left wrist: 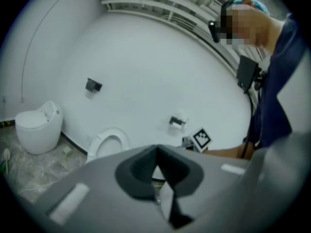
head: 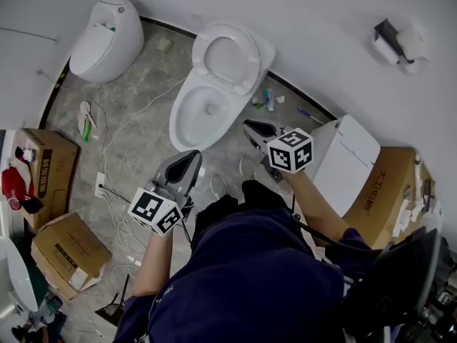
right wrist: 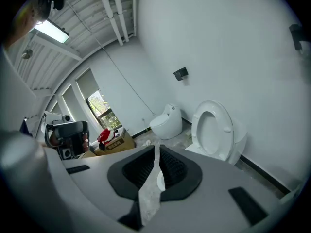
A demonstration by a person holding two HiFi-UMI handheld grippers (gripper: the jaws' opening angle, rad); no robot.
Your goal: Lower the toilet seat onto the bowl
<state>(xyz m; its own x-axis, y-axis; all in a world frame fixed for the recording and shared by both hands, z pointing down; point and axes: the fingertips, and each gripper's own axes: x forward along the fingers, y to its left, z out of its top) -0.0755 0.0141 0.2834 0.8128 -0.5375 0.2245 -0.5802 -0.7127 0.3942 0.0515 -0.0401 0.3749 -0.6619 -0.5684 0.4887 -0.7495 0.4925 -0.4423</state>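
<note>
The toilet seat (head: 230, 56) stands raised against the wall at the upper centre of the head view, above the open bowl (head: 202, 116). My left gripper (head: 188, 161) is just below the bowl and my right gripper (head: 254, 128) at its lower right. Both have their jaws closed together on nothing. A second toilet (head: 107, 38) stands at upper left.

Bright, even light from a ceiling lamp (right wrist: 50, 31); fisheye-warped edges.
</note>
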